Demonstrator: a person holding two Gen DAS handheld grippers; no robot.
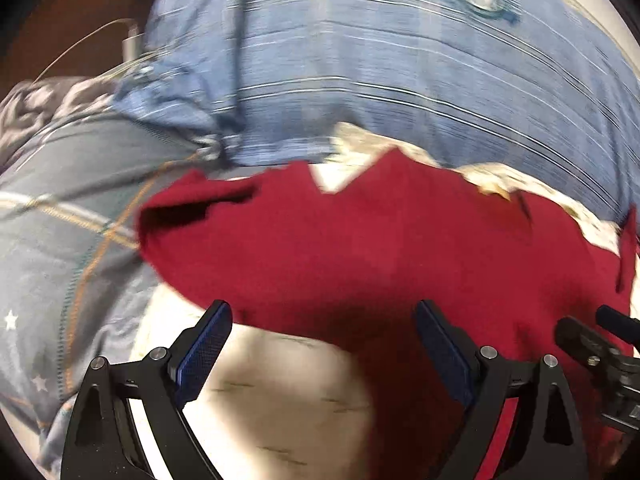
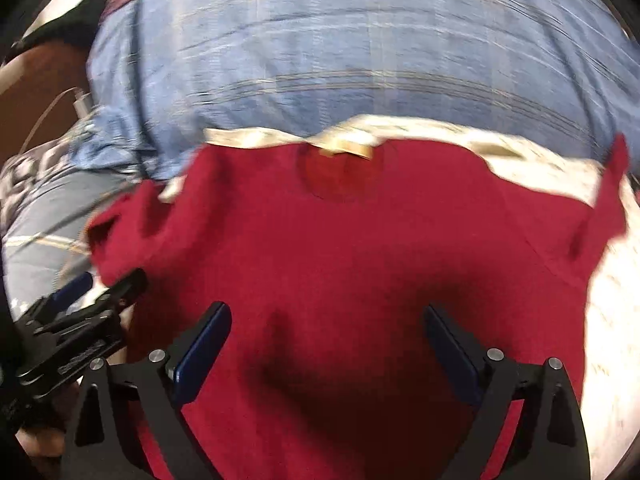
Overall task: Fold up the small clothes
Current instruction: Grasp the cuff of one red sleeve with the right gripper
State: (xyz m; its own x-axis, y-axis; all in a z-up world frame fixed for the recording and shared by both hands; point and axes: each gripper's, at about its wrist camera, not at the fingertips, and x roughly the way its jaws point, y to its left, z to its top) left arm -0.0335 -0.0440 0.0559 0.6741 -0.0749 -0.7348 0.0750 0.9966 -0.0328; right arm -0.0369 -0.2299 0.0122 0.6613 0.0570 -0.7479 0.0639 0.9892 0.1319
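Note:
A small dark red shirt lies spread flat on a cream bedsheet; its collar points away from me and a sleeve sticks out at each side. My left gripper is open and empty, hovering above the shirt's near left hem. My right gripper is open and empty above the shirt's lower middle. The left gripper shows at the left edge of the right wrist view. The right gripper shows at the right edge of the left wrist view. Both views are motion-blurred.
A blue striped pillow lies just beyond the shirt. A grey-blue star-print quilt is bunched at the left. A white charger with cable sits on a brown surface at the far left.

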